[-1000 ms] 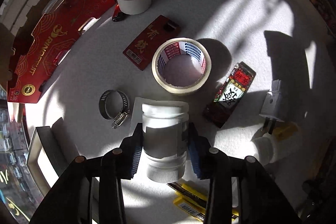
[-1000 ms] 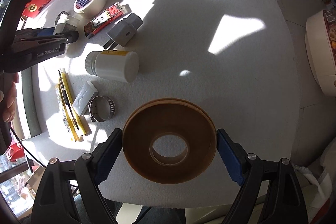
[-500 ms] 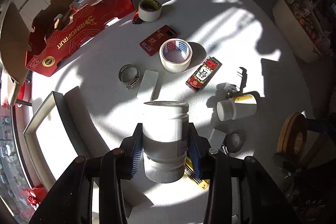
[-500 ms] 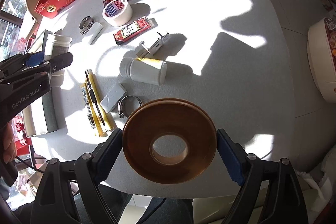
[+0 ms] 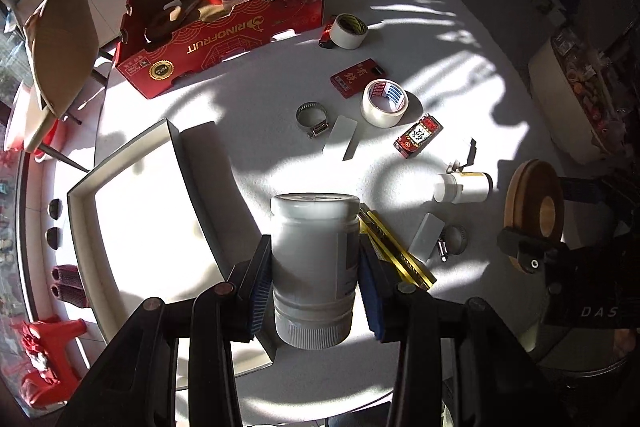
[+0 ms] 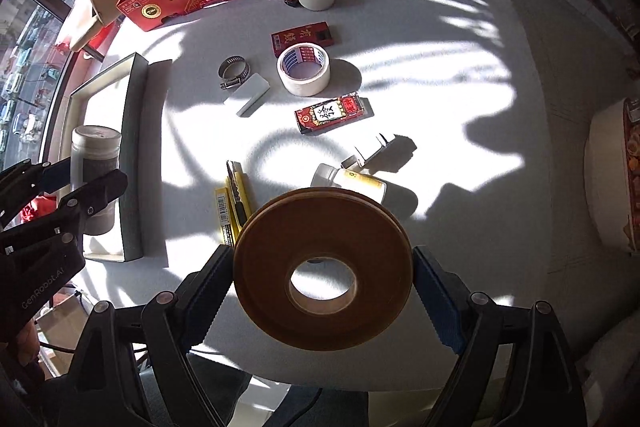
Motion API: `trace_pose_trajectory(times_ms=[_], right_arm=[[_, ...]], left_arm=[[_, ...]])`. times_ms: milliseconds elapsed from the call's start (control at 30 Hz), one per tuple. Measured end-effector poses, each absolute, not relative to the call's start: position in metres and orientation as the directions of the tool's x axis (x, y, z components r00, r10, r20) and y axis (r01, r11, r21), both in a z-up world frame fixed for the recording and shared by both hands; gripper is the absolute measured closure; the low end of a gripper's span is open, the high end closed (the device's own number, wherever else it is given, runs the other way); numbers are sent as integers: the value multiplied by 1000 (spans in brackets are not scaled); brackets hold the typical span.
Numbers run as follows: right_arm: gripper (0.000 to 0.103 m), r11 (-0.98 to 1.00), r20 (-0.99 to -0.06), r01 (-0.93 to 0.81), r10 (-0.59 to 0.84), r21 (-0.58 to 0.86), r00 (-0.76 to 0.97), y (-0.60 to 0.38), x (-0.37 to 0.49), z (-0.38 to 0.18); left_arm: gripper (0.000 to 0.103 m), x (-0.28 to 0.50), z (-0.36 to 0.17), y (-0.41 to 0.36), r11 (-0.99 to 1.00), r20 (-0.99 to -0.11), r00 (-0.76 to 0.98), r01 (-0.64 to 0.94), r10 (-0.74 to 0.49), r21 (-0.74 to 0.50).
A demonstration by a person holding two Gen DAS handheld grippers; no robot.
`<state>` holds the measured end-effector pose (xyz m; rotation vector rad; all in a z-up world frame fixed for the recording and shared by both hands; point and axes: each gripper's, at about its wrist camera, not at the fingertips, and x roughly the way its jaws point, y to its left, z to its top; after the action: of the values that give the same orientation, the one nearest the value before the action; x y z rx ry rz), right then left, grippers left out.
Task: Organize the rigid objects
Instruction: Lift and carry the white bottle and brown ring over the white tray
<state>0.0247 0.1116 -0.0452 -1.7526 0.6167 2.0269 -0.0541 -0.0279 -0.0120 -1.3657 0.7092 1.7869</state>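
Left gripper [image 5: 316,273] clamps my white jar [image 5: 314,267] by its sides, hanging over the near edge of the shallow tray [image 5: 80,187]. Right gripper [image 6: 322,281] is spread wide on the brown tape roll [image 6: 322,267], above the counter [image 6: 460,75] near its front rim; the right half of the counter lies bare. Red box [image 5: 224,39] reads RINOFRUIT; left gripper body reads GenRobot.AI. Versus a second ago: both views take in far more counter, and the tray now sits under the jar.
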Motion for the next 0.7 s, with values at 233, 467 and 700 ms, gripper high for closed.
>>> trace_pose_trajectory(times_ms=[233,467,700], right_arm=[[15,-897,-987,-441,43,31,-157,84,-16,-26],[15,-962,-983,-273,39,11,-177,41,-60,-15],[15,-993,-980,-115,6,17,-200,-3,-99,-9]], left_arm=[[60,-82,4,-80,-670,-945,-212,-742,249,-10],[60,-106,7,-131,-769,-942,-250,-639,225,-14],[60,-119,0,-171,-834,-950,-252,-551,186,-17]])
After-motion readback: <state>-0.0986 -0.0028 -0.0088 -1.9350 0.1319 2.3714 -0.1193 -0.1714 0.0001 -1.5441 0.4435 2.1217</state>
